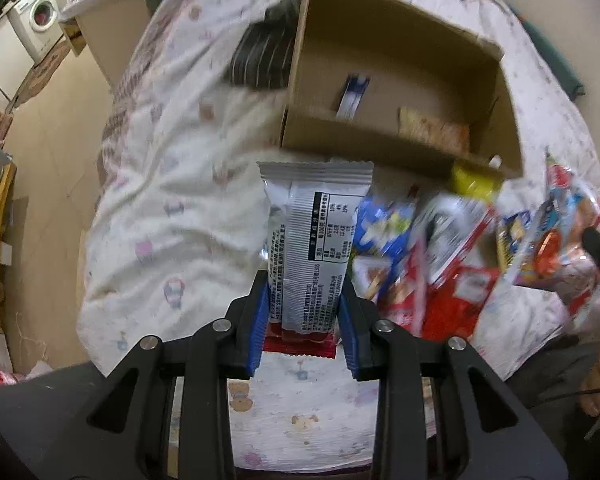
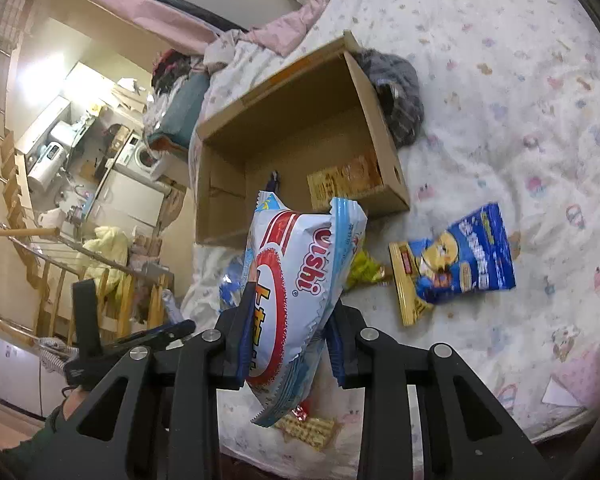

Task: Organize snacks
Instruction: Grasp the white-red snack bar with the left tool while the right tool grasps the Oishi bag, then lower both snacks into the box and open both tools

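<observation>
Carrying two packets at once, each hand-held gripper should release only once fully past the near wall of the open brown cardboard box [image 2: 300, 128] on the bed. The left hand-held gripper [image 1: 303, 316] is clamped on a silver-white foil snack bar wrapper [image 1: 314, 232], just short of the box. The right hand-held gripper [image 2: 288, 340] is clamped on a puffy white-and-red Oishi crisp bag [image 2: 296, 288], also short of the box; lift it higher so it clears the box's wall. A loose blue-and-yellow snack packet [image 2: 460, 260] lies beside the box.
</observation>
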`<state>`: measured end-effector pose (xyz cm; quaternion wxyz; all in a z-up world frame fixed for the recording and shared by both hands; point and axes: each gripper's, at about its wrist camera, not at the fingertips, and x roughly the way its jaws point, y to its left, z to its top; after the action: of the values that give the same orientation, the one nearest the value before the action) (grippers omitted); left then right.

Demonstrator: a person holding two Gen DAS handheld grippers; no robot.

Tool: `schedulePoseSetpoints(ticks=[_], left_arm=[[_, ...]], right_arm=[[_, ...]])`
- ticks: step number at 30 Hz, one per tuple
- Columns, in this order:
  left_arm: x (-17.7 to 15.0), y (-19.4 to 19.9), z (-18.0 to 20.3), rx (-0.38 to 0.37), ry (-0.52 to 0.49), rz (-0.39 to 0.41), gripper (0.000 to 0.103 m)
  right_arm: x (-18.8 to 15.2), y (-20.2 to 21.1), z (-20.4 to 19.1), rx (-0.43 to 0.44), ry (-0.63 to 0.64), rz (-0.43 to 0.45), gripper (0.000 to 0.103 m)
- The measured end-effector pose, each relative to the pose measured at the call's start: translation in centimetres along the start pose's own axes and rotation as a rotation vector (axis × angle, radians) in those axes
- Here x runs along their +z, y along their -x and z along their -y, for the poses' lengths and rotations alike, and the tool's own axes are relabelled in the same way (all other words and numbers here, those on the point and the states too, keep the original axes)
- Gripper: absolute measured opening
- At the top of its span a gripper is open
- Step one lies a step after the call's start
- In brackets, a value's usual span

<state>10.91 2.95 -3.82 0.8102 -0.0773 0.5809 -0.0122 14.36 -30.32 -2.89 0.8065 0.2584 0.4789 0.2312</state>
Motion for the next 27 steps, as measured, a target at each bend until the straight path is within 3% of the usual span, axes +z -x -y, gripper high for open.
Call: schedulePoseSetpoints(ticks=[15,21,27], left_arm=[[11.0,3.9,2.5,-0.010,-0.064,0.171,0.028],[13.5,3.1,3.6,-0.002,-0.081,0.201,0.028],[14.7,0.8,4.8,0.008,-0.096,0.201,0.028]], right_arm=[[9.0,-0.9,-3.5,-0.018,0.064,0.103,0.032],[12.5,-2.0,-3.7,-0.009,0.056,0.124,0.032],[13.8,-4.4,-3.3,-0.006,0.061,0.118,0.032]])
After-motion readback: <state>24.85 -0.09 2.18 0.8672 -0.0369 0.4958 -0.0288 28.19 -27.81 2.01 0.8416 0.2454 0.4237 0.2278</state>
